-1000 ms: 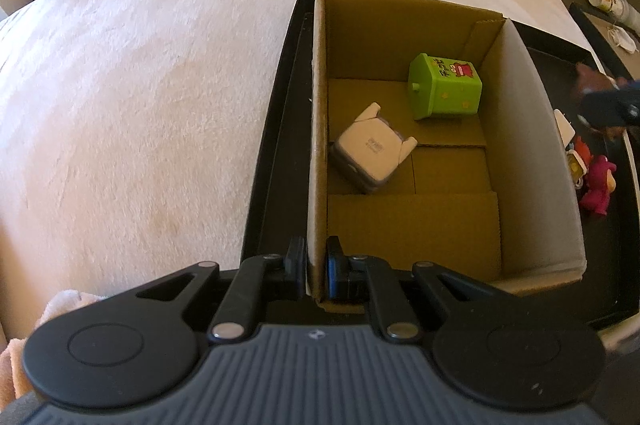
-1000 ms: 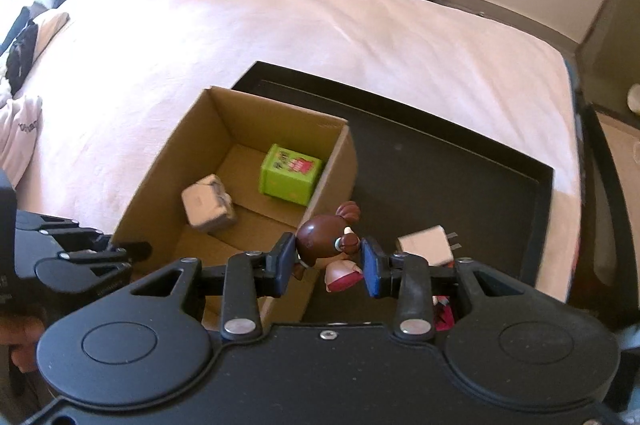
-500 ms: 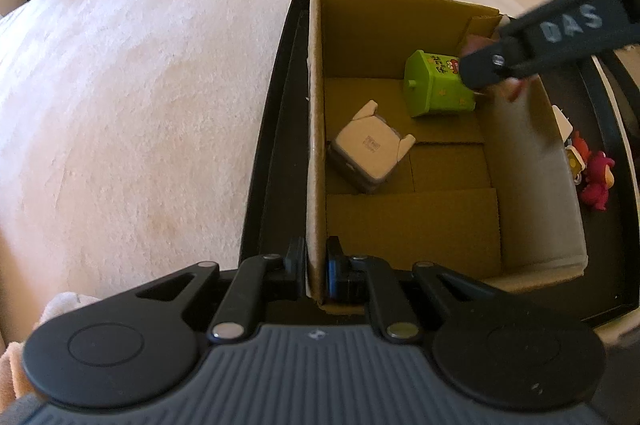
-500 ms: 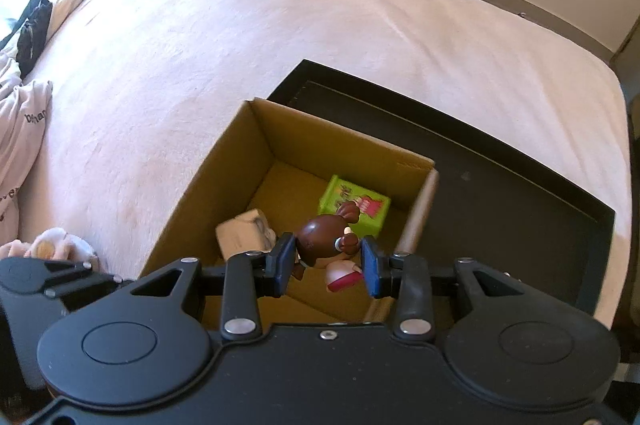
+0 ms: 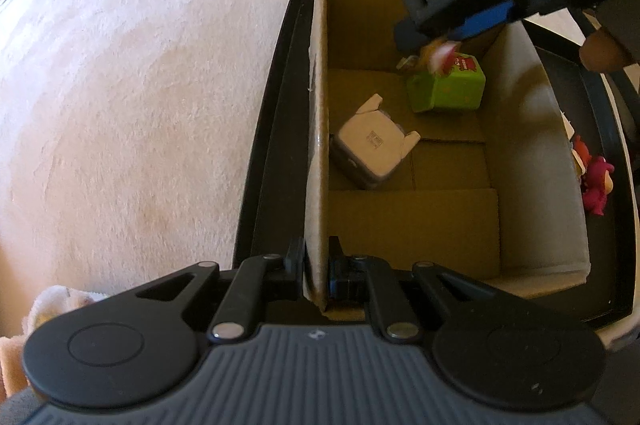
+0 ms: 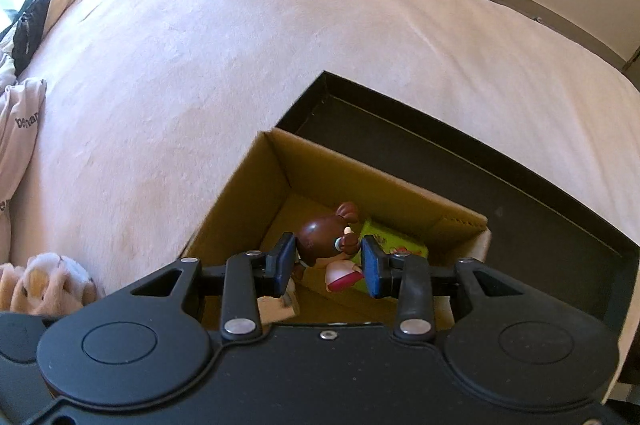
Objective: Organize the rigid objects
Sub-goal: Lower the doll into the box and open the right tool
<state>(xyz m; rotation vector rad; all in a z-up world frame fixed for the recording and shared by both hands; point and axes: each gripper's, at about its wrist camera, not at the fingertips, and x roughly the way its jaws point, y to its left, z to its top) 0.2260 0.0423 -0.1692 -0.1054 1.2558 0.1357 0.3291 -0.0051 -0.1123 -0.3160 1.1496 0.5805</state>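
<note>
Brown bear figure (image 6: 326, 245) is pinched by the right gripper (image 6: 328, 265) above the cardboard box (image 5: 532, 145), for dropping inside. Box wall is clamped by the left gripper (image 5: 316, 269), so the box is kept steady.

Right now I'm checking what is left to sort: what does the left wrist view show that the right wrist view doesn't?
Only the left wrist view shows the pink toy figure lying outside the brown cardboard box, and the left gripper clamping that box's wall. Only the right wrist view shows the brown bear figurine clearly, between the right gripper's jaws. Both show the green cube inside the box.
</note>
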